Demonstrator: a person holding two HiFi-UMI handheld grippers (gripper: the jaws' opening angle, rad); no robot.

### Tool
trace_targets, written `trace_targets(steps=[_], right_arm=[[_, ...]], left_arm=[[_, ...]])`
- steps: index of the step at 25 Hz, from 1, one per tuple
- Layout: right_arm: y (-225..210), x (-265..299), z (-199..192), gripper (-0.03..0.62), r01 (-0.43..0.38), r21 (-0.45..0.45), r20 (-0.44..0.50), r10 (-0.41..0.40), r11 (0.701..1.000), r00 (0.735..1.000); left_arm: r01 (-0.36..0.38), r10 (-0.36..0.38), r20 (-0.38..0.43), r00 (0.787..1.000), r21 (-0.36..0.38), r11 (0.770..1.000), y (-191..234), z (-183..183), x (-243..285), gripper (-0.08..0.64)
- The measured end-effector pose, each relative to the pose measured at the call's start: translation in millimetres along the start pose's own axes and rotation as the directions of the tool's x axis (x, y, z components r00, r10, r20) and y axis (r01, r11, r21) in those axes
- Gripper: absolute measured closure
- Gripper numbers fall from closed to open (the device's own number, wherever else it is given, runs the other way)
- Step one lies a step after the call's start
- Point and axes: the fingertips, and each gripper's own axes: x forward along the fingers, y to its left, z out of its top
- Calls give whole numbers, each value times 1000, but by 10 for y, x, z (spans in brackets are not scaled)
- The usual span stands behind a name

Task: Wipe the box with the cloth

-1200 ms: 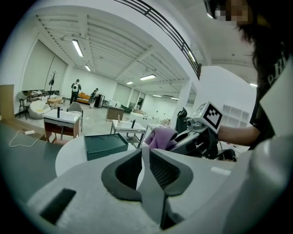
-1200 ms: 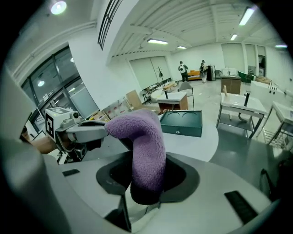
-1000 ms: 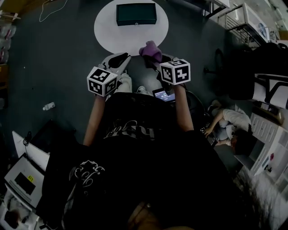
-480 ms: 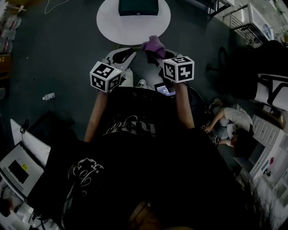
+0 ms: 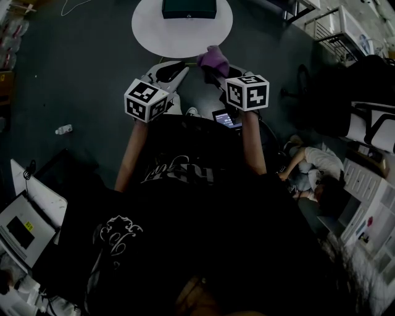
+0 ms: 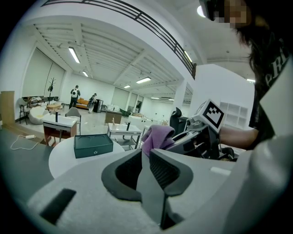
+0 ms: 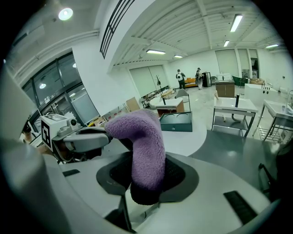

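The right gripper [image 7: 145,180] is squeezing the fluffy purple cloth [image 7: 144,146]. The cloth is sticking up out of its jaws. The left gripper [image 6: 145,155] is pressing its jaws together with nothing in them. Both are hanging in the air, close side by side. The dark green box [image 5: 189,8] is sitting on the round white worktop [image 5: 154,34], well apart from the cloth.
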Motion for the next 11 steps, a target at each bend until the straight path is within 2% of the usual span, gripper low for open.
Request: trace_targets(steps=[11], right_arm=[[-39,-39,31,454,15,1,17,-15,1000,1000]], left_arm=[[3,-3,-3,1000,23,1000,1,-5,-16,514]])
